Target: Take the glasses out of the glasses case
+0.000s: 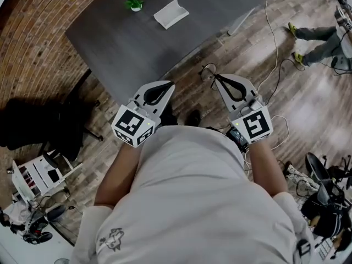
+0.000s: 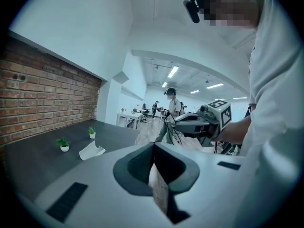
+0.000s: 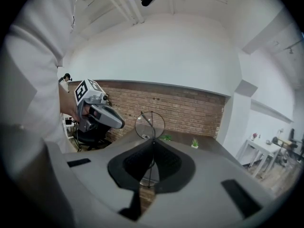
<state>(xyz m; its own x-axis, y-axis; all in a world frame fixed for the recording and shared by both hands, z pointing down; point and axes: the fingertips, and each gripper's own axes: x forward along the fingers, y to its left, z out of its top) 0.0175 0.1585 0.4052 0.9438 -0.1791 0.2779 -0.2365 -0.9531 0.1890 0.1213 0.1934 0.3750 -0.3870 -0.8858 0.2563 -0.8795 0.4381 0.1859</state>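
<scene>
In the right gripper view the right gripper [image 3: 152, 142] clamps the glasses [image 3: 149, 124]. The head view adds the left gripper [image 1: 166, 85] clenched empty, the case [image 1: 171, 14] on the grey table [image 1: 137, 51], and the wood floor [image 1: 308, 106].

All 3 views come to me bright and evenly lit. In the left gripper view, which runs bluish, ceiling strip lights [image 2: 172, 71] glow; the wood floor [image 1: 316, 100] carries a pale sheen in the head view. Both gripper views bow hard toward black corners. The glasses [image 3: 150, 125] read sharp against the brick wall [image 3: 190, 113] in the right gripper view.
</scene>
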